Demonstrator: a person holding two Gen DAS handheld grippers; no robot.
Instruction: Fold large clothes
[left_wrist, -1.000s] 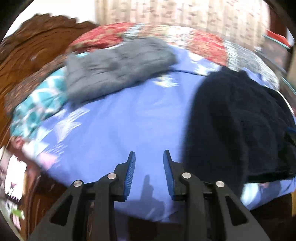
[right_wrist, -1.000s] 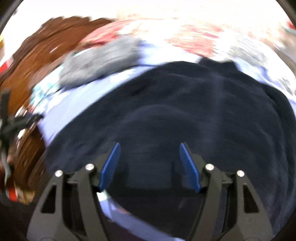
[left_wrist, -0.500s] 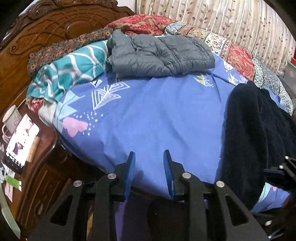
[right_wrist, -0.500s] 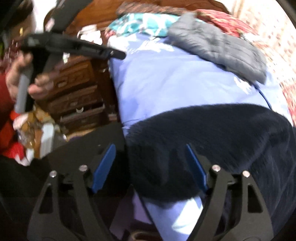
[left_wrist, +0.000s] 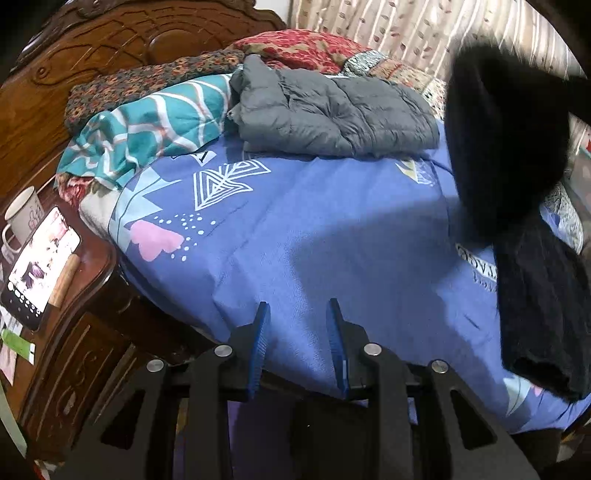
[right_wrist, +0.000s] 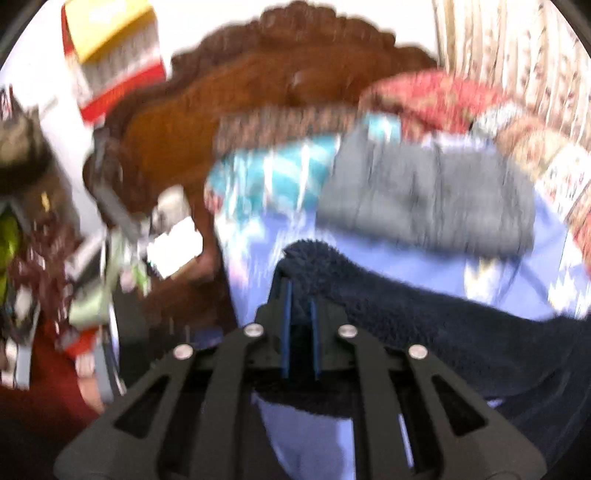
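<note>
1 grey quilted jacket (left_wrist: 332, 114) lay folded at upper centre; the dark navy fleece garment (right_wrist: 424, 325) remained unfolded.
Right gripper (right_wrist: 300, 314) clenched its edge at lower centre; left gripper (left_wrist: 298, 347) stood released, empty.

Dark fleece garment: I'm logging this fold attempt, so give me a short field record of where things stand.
garment: dark navy fleece, one edge lifted off the blue bedsheet
right tool: shut on the fleece edge
left tool: open, nothing between its fingers, over the sheet's near edge
other clothing: grey puffer jacket, folded, near the pillows
bedside: mug and lit phone
</note>
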